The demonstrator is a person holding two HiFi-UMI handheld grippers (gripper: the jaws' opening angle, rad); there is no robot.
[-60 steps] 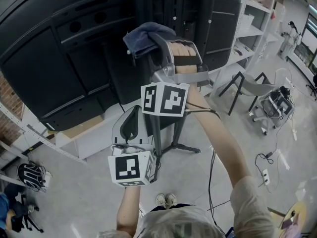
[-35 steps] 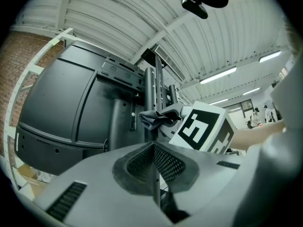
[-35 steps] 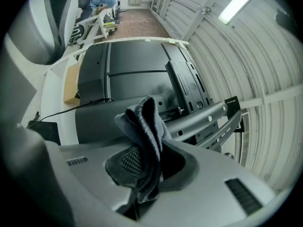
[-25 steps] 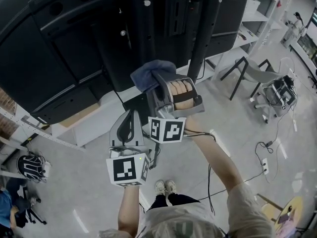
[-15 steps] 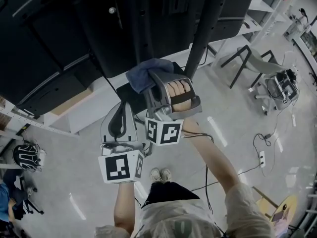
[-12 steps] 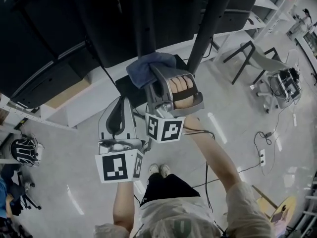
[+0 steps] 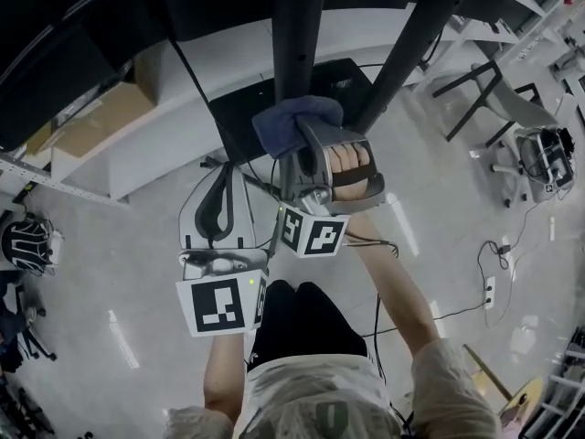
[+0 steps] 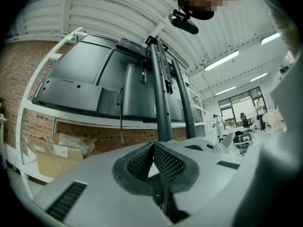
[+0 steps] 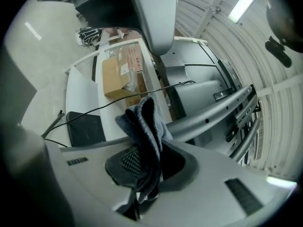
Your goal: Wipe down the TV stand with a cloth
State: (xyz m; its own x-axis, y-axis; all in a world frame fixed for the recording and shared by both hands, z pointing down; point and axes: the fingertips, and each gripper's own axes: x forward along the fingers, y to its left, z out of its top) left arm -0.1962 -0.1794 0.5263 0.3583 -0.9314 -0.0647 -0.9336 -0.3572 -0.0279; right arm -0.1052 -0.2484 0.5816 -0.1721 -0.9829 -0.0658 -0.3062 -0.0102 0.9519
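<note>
Cloth (image 7: 291, 122), dark blue and bunched, is pinched in the right gripper (image 7: 306, 143). The jaws are clamped on its folds, and in the right gripper view the fabric rises from between the ribbed pads and flops over them. A hand (image 7: 352, 161) wraps that gripper's handle.

In the head view the cloth sits at 12 o'clock from the gripper's marker cube, at the foot of the TV stand (image 7: 300, 35). It seems to press against the upright grey post, though contact is hard to confirm from here. The stand's dark base plate (image 7: 239, 108) lies flat on the floor at 9 o'clock from the cloth. A second post slants away toward 1 o'clock.

At 7 o'clock from the right gripper is the left gripper (image 7: 220, 183), apart from the stand. Its jaws point toward 12 o'clock, and its own view shows the two pads pressed together with nothing between them.

A white shelf (image 7: 183, 85) runs behind the stand, with a cardboard box (image 7: 87, 122) on it at 10 o'clock. A black cable (image 7: 187, 80) drops across the shelf to the floor. A chair (image 7: 471, 80) stands well apart at 2 o'clock.
</note>
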